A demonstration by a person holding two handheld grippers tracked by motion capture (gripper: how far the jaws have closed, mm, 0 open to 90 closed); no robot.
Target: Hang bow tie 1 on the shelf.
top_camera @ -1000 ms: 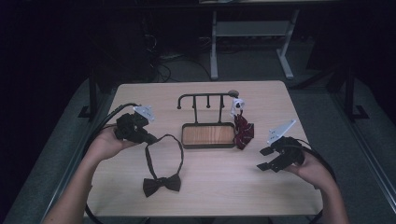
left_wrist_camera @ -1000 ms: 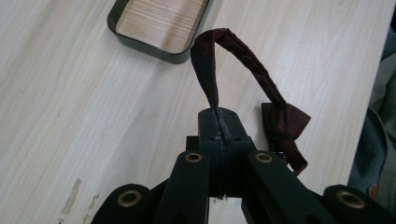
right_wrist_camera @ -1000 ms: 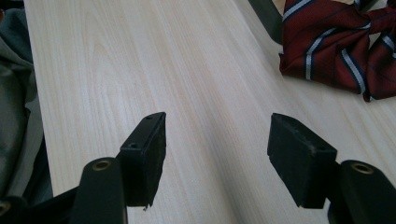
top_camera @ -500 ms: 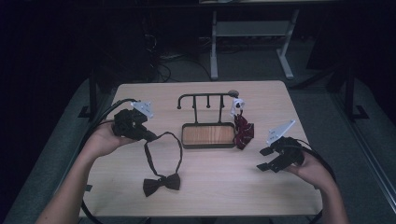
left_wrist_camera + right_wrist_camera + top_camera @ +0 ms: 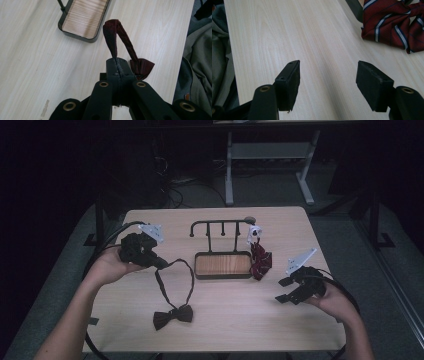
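The dark bow tie (image 5: 172, 315) lies on the table (image 5: 225, 330) toward six o'clock, its strap (image 5: 112, 40) looping up toward ten o'clock into the left gripper (image 5: 159, 262), whose jaws are clenched on the strap. At the table's centre sits a tray with a hook rack (image 5: 222, 265); a striped red tie (image 5: 392, 22) lies just beside it at three o'clock. The right gripper (image 5: 328, 85) hovers at four o'clock, its jaws released and apart over bare wood.

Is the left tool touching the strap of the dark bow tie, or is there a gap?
Touching. In the left gripper view the left tool has its jaws shut on the strap of the dark bow tie, pinched between them.
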